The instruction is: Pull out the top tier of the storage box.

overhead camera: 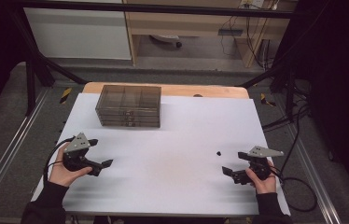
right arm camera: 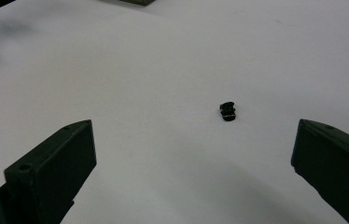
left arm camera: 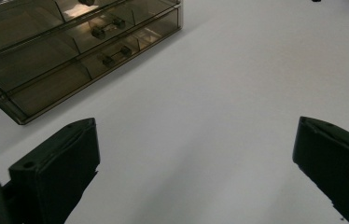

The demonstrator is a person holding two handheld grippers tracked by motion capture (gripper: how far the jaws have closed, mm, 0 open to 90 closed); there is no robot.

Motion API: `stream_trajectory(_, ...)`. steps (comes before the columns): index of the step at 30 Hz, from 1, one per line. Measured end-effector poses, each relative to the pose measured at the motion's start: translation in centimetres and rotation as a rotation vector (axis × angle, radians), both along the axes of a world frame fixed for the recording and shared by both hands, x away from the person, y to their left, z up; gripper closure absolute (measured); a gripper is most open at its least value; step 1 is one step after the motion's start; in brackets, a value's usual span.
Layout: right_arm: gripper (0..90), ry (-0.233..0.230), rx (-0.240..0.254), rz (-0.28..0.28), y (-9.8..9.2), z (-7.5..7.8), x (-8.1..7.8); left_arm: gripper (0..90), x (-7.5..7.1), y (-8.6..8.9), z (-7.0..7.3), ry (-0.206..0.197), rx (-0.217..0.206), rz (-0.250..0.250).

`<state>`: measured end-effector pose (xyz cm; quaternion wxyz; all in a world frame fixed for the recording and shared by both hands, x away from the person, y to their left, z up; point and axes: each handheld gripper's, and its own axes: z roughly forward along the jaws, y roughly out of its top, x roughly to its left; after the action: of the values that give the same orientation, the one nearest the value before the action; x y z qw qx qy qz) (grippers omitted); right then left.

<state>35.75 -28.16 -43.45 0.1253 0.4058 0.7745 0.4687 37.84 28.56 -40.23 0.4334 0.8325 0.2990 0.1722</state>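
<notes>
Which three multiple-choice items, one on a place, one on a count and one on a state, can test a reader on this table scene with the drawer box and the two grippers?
1. Where does the small black object lie?
A. on the white table near the right gripper
B. inside the drawer box
C. between the left gripper's jaws

2. How many drawer levels does the smoky transparent plastic drawer box show?
A. one
B. three
C. six

3. How do the left gripper's jaws stand?
A. shut on the object
B. shut, empty
C. open, empty

Key: 1 A, it lies on bare table ahead of the right jaws; 2 B, three stacked fronts show; 3 C, wide gap over bare table.
</notes>
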Motion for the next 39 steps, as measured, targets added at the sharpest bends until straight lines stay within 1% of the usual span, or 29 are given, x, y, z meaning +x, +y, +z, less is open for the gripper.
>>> stream_trajectory(9, 0.7, -0.001, 0.000, 0.001, 0.0, 0.0, 0.0, 0.3, 0.4, -0.3, 0.6, -0.012, 0.036, -0.008)
stream_trajectory(24, 0.7, 0.000, -0.002, 0.000, 0.0, 0.0, 0.0, 0.3, 1.2, -0.5, 1.1, -0.027, 0.065, -0.008)
stream_trajectory(28, 0.7, -0.001, -0.003, -0.001, 0.0, 0.0, 0.0, 0.4, 1.5, -0.7, 1.3, -0.034, 0.078, -0.014)
stream_trajectory(31, 0.7, -0.002, -0.002, -0.001, 0.0, 0.0, 0.0, 0.4, 1.6, -0.9, 1.5, -0.040, 0.096, -0.017)
stream_trajectory(34, 0.7, -0.001, -0.002, 0.000, 0.0, 0.0, 0.0, 0.4, 1.7, -1.1, 1.6, -0.043, 0.103, -0.020)
stream_trajectory(39, 0.7, 0.001, -0.003, -0.002, 0.0, 0.0, 0.0, 0.5, 2.0, -1.2, 1.6, -0.048, 0.130, -0.020)
